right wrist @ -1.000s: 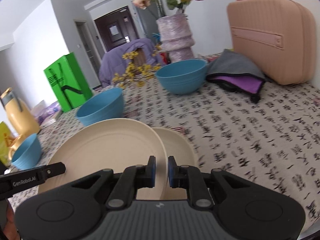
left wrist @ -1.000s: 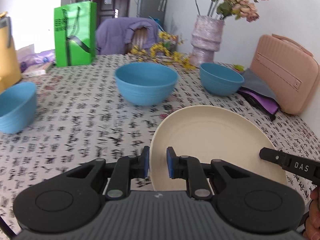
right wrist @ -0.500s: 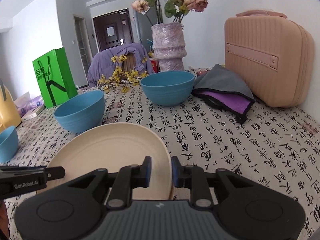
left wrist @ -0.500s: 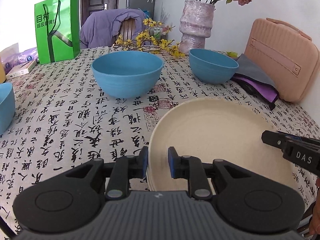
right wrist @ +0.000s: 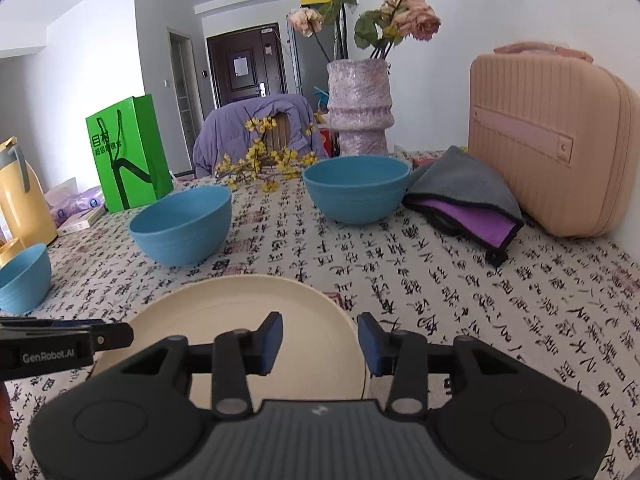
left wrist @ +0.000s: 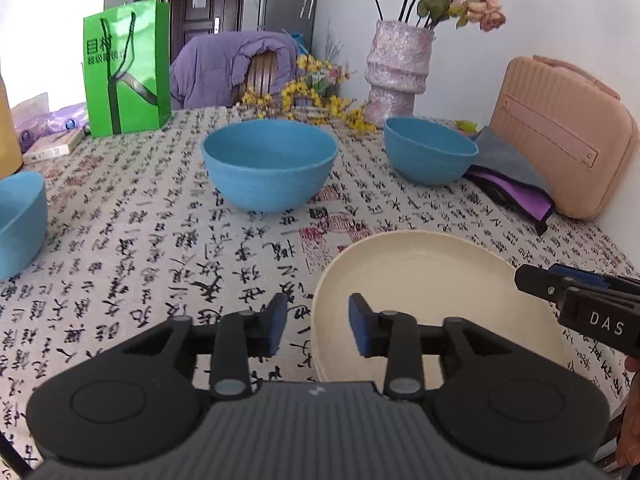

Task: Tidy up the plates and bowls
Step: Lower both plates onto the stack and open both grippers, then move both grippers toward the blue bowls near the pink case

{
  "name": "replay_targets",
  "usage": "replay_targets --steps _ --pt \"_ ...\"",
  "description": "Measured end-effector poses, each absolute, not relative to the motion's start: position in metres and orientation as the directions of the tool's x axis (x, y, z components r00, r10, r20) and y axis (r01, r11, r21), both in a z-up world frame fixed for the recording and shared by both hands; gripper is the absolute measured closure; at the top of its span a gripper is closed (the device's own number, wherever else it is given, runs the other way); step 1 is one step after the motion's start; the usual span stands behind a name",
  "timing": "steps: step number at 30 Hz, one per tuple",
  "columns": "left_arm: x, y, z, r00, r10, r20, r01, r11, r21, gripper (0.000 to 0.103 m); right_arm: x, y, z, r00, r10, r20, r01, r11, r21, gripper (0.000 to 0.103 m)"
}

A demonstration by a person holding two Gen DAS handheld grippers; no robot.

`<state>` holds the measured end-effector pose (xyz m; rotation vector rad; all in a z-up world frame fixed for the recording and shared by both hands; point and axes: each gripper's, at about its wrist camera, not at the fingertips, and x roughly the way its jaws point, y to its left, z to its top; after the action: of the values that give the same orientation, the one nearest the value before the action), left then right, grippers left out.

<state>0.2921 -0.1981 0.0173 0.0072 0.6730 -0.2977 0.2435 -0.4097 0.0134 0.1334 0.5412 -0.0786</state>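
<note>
A cream plate (left wrist: 432,300) lies flat on the printed tablecloth, and also shows in the right wrist view (right wrist: 248,320). My left gripper (left wrist: 316,330) is open, its jaws straddling the plate's left rim. My right gripper (right wrist: 320,342) is open, its jaws straddling the plate's right rim. Three blue bowls stand beyond: a middle bowl (left wrist: 270,170), a right bowl (left wrist: 430,154) and a left bowl (left wrist: 18,220). In the right wrist view they are the middle bowl (right wrist: 182,224), the right bowl (right wrist: 356,188) and the left bowl (right wrist: 24,276).
A pink case (left wrist: 564,136) stands at the right edge with a grey and purple cloth (left wrist: 512,176) before it. A purple vase (left wrist: 400,68), yellow flowers (left wrist: 316,100) and a green bag (left wrist: 126,66) line the back. A yellow jug (right wrist: 20,196) stands far left.
Both grippers were shut on the plate's rim, then opened. The plate came down over a second plate and now lies flat on the table.
</note>
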Motion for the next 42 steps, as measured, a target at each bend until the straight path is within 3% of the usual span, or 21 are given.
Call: replay_targets --steps 7,9,13,15,18,26,42 --pt "0.264 -0.183 0.032 0.792 -0.269 -0.548 0.284 0.957 -0.059 0.050 0.227 -0.395 0.028 0.873 -0.011 -0.487 0.070 0.992 0.104 0.055" --pt "0.253 -0.176 0.035 0.805 -0.266 -0.531 0.281 0.958 -0.054 0.040 0.220 -0.389 0.030 0.878 -0.003 -0.478 0.060 0.993 0.103 0.043" --pt "0.230 -0.161 0.038 0.832 -0.244 -0.498 0.266 0.963 -0.027 0.030 0.204 -0.375 0.034 0.895 0.014 -0.446 0.032 0.995 0.095 0.031" --pt "0.217 -0.154 0.039 0.847 -0.230 -0.479 0.252 0.968 -0.018 0.018 0.197 -0.367 0.036 0.902 0.026 -0.430 0.015 0.996 0.091 0.021" --pt "0.197 -0.142 0.041 0.867 -0.204 -0.455 0.225 0.974 -0.009 0.001 0.183 -0.356 0.037 0.912 0.054 -0.406 -0.023 0.996 0.081 0.017" --pt "0.148 -0.113 0.035 0.892 -0.146 -0.428 0.162 0.987 0.000 0.000 0.145 -0.330 0.026 0.915 0.121 -0.385 -0.107 0.993 0.059 0.011" --pt "0.118 -0.086 0.029 0.900 -0.112 -0.421 0.097 0.994 -0.057 0.000 0.109 -0.312 0.014 0.922 0.137 -0.363 -0.132 0.991 0.037 0.011"
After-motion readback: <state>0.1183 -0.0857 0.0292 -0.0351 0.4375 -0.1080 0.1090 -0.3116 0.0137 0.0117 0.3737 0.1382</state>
